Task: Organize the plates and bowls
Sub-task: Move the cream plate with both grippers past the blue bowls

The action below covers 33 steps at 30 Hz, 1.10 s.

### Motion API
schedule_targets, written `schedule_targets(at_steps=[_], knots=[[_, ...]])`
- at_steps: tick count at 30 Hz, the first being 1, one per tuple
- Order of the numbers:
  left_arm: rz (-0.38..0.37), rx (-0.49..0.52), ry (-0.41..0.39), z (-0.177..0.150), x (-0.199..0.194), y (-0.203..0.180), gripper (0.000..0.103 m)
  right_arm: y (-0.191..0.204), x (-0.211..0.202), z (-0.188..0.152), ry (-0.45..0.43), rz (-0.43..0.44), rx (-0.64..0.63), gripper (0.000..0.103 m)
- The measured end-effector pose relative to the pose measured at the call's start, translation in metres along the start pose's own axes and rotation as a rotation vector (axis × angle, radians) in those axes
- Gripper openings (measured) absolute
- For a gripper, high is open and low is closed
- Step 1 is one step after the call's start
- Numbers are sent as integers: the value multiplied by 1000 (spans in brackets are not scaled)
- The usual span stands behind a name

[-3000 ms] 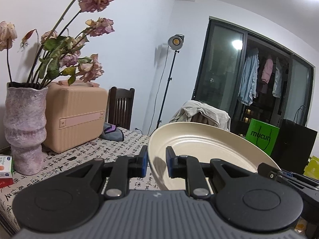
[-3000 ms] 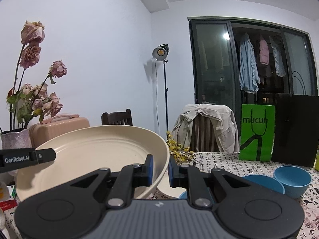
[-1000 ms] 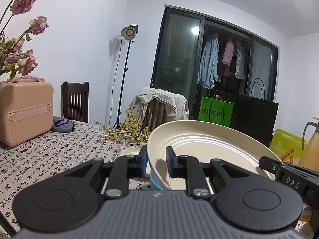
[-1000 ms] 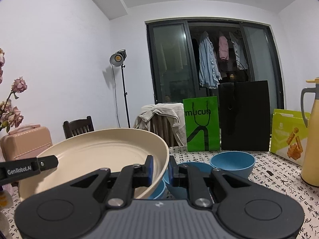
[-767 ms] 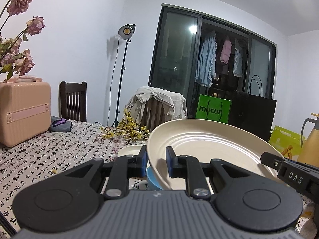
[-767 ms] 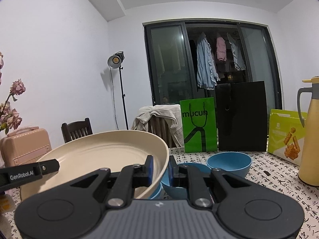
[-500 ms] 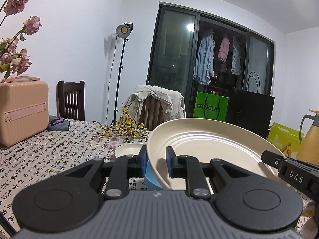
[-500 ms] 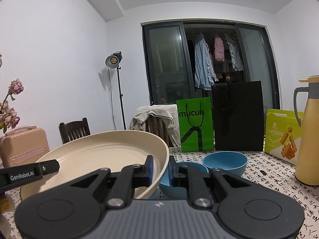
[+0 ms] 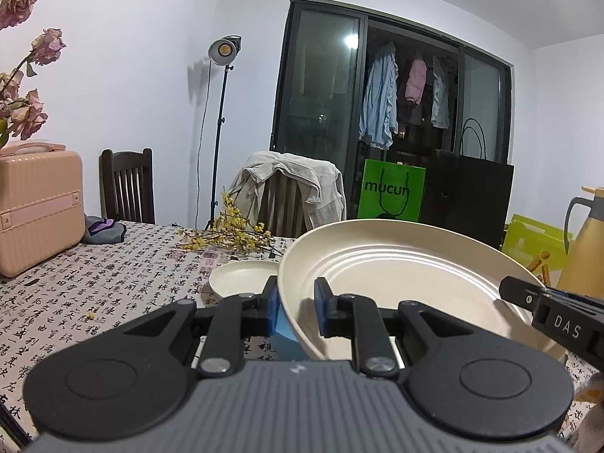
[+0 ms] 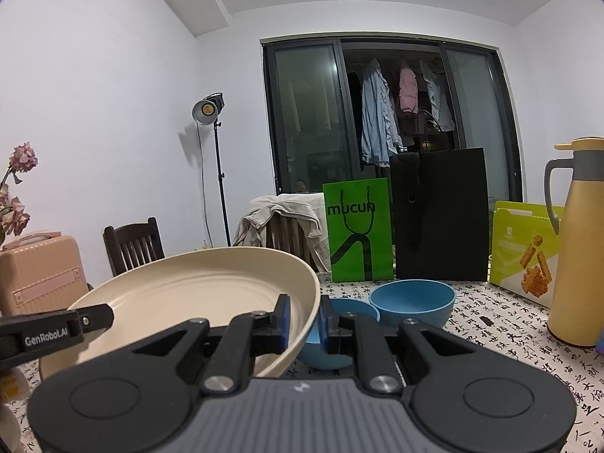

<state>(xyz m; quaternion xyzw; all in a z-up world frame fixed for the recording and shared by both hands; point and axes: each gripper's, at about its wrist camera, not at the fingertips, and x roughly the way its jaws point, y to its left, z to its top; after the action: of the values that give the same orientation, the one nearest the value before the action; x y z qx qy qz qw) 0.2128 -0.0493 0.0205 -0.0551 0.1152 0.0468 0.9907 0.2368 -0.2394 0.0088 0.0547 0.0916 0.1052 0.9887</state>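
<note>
A large cream plate (image 9: 396,275) (image 10: 196,302) hangs above the table, held by both grippers at opposite rims. My left gripper (image 9: 296,304) is shut on its left rim, my right gripper (image 10: 304,319) on its right rim. In the left wrist view, the right gripper's finger marked DAS (image 9: 558,317) pokes in at the right. A small cream plate (image 9: 241,281) lies on the table behind the left gripper. Below the big plate sits a blue bowl (image 10: 332,339), partly hidden. A second blue bowl (image 10: 411,300) stands further back.
The table wears a cloth printed with black characters (image 9: 94,287). On it stand a pink case (image 9: 37,207), yellow flower sprigs (image 9: 230,234), a green bag (image 10: 358,230), a black bag (image 10: 441,215), a lime box (image 10: 528,249) and a yellow thermos (image 10: 577,245). Chairs (image 9: 126,185) line the far side.
Over the last three seconds both grippers swung the big plate rightwards, from the vase and pink case to over the blue bowls. In the last second the view barely shifts.
</note>
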Motion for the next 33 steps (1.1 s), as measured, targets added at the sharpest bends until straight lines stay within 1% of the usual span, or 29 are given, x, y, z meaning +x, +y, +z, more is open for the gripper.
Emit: schedule_targets(at_steps=[10, 33], knots=[[-6, 21, 15, -9, 6, -6, 19, -9, -1, -6, 13, -13, 4, 15], [-27, 69, 76, -36, 20, -20, 19, -25, 2, -29, 63, -50, -1, 15]])
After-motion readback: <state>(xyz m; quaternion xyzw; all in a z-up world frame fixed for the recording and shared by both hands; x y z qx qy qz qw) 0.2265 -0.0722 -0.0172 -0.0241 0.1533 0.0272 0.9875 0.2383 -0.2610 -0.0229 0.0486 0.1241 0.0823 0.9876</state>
